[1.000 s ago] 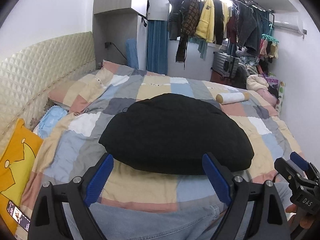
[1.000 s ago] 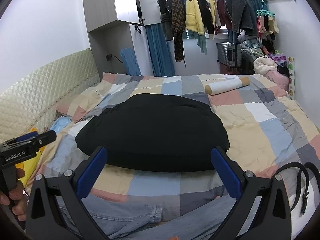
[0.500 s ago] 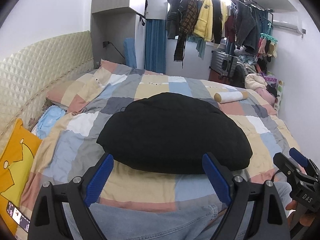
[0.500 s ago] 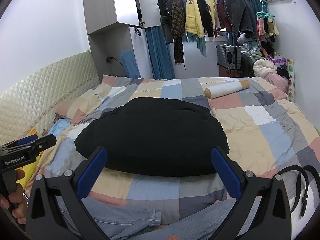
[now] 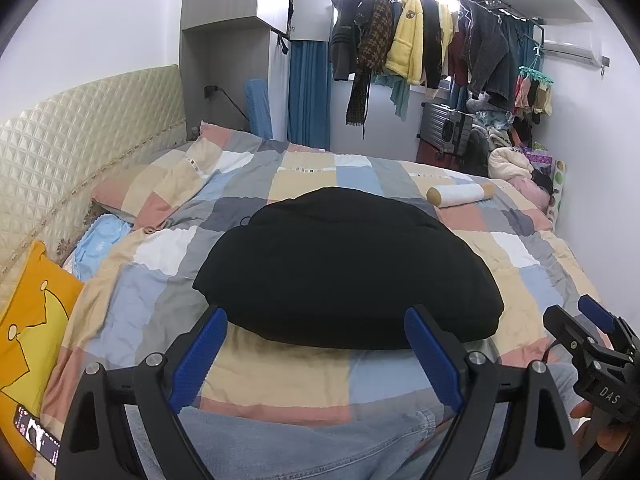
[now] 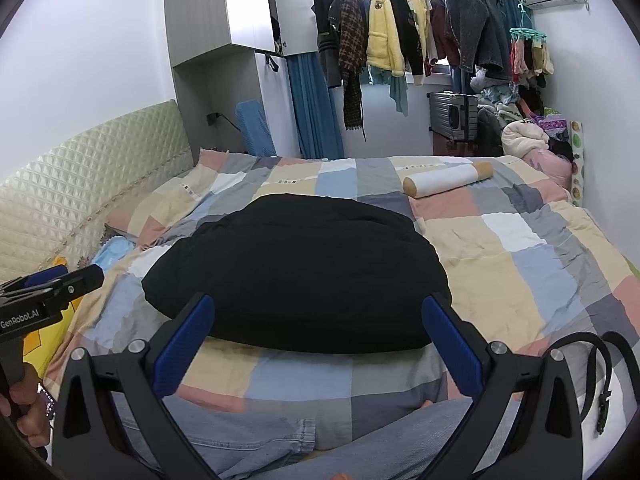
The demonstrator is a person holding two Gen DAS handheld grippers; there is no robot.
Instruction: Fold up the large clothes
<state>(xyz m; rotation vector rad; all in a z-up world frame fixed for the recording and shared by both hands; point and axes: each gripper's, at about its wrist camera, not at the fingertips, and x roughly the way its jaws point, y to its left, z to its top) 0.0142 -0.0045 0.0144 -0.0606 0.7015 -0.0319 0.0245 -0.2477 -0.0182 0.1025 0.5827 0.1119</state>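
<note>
- The black garment (image 5: 344, 268) lies in a rounded, folded heap on the middle of the bed, on top of the checked quilt (image 5: 256, 364).
- The left gripper (image 5: 316, 354) is held above the near edge of the bed, with its blue-padded fingers (image 5: 198, 354) wide apart and nothing between them.
- The near edge of the black garment is just beyond the tips of these fingers; they do not touch it.
- The right gripper (image 6: 320, 344) is in a similar place, also with its fingers (image 6: 452, 344) spread wide and holding nothing.
- In the left wrist view the right gripper shows at the right edge, and in the right wrist view the left gripper shows at the left edge with a hand (image 6: 24, 396) around its handle.
- Light blue jeans (image 5: 304, 444) are visible at the near edge, under both grippers.
- A white roll with tan ends (image 5: 460, 194) lies on the far right part of the quilt, well apart from the garment.
- A yellow pillow (image 5: 28, 316) is at the near left, beside the quilted headboard (image 5: 80, 136).
- A black belt (image 6: 600, 364) lies at the near right corner of the bed.
- Many clothes hang on a rail (image 6: 400, 28) at the far wall.
</note>
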